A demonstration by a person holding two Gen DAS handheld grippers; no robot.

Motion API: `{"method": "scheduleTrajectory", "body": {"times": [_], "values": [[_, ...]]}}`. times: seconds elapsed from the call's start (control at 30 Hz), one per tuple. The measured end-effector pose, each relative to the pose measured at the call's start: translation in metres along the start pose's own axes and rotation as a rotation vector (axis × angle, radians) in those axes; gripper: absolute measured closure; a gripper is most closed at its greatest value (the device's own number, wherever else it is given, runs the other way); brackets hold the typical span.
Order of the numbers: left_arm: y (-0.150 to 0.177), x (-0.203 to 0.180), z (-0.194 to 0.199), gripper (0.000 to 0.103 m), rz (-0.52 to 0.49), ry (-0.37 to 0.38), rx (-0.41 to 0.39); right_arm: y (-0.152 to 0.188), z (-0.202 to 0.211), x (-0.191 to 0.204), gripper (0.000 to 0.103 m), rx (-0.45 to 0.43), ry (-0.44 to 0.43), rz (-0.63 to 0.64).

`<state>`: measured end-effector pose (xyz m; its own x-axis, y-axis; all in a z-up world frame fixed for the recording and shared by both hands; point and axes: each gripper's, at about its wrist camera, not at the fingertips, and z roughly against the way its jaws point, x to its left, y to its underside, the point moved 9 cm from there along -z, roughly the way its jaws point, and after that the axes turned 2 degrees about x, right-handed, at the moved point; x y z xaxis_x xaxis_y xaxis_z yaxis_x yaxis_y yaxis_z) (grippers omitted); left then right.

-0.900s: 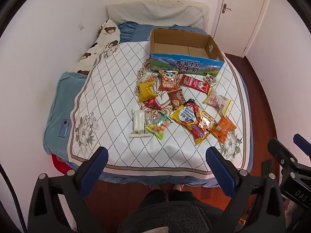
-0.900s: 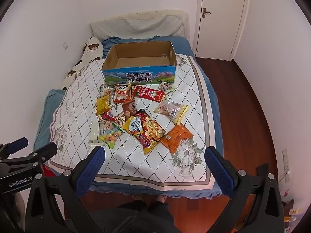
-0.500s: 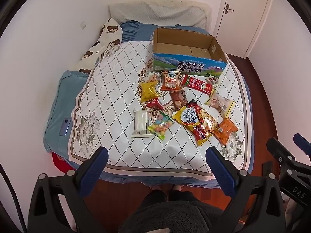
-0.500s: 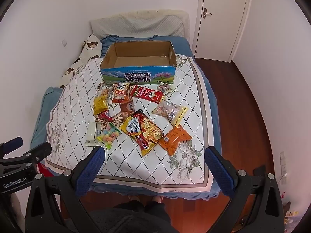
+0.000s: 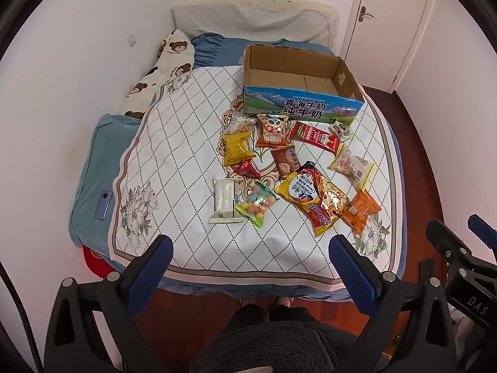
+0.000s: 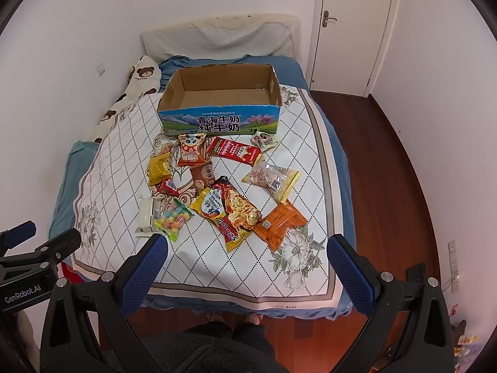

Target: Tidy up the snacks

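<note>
Several snack packets lie scattered on a quilted cloth [image 5: 174, 161] on the bed, in front of an open cardboard milk box [image 5: 298, 84] that looks empty. Among them are a large yellow-red noodle bag [image 5: 313, 197], an orange packet [image 5: 362, 208], a candy bag [image 5: 256, 203] and a white packet [image 5: 225, 199]. The box [image 6: 220, 102] and the noodle bag [image 6: 231, 209] also show in the right wrist view. My left gripper [image 5: 250, 248] is open and empty above the bed's near edge. My right gripper [image 6: 247, 245] is open and empty too.
A bear-print pillow [image 5: 155, 71] and a blue pillow [image 5: 99, 155] with a phone [image 5: 104, 205] on it lie on the left. A white door [image 6: 351, 28] and wooden floor [image 6: 388, 155] are on the right. A wall runs along the left.
Both grippers have moved slightly forward toward the bed, so the snacks look a little nearer. Both stay open and empty.
</note>
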<state>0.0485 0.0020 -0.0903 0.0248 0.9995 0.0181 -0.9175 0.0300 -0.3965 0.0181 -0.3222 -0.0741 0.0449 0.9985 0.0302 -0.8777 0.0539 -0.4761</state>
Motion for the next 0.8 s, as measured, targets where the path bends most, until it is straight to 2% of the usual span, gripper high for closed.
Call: {"method": "scheduleTrajectory", "body": {"times": [0.8], "values": [[-0.0088, -0.0031, 0.0011, 0.0, 0.0, 0.006, 0.004, -0.0074, -0.0003, -0.0017, 0.0, -0.001, -0.002, -0.015]]}}
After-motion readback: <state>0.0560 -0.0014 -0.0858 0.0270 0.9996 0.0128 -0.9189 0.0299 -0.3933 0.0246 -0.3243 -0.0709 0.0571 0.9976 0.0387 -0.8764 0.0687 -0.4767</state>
